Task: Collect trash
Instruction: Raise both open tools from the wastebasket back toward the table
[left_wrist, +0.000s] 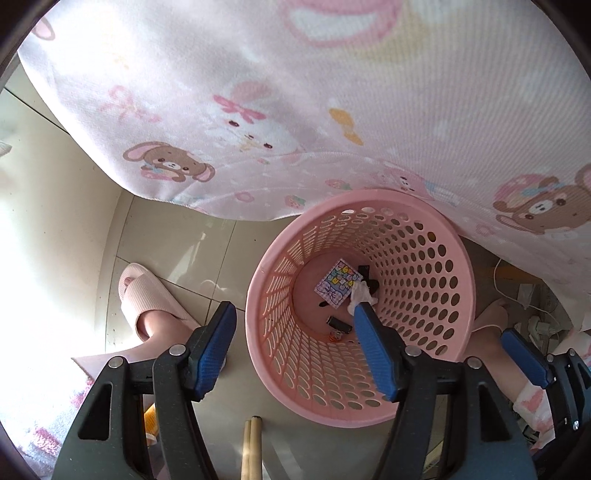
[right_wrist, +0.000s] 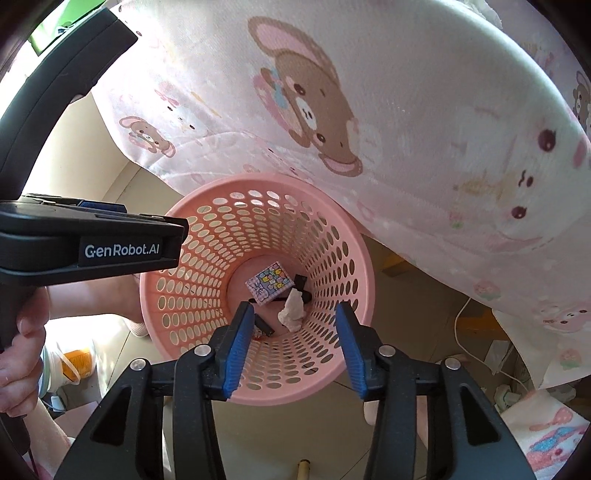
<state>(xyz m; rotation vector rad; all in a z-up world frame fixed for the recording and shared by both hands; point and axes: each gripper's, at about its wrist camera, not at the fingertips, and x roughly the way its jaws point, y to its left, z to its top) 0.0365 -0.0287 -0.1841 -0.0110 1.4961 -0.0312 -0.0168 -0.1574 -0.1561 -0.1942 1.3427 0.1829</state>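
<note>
The crumpled white tissue wad (right_wrist: 293, 309) lies at the bottom of the pink perforated plastic basket (right_wrist: 332, 354), beside a patterned square packet (right_wrist: 269, 282) and small black scraps (right_wrist: 301, 280). It looks light, soft and crushable, best pinched across its bulk. The right gripper (right_wrist: 295, 339) stands partly open above the basket, nothing between its pads. The left gripper (left_wrist: 295, 339) is also open and empty. A cartoon-print pink cloth (right_wrist: 424, 129) overhangs the basket's far rim; a pink slipper (left_wrist: 147, 291) stands to the left.

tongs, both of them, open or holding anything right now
Left tongs: open, holding nothing.
Right tongs: open over the pink basket, holding nothing.
</note>
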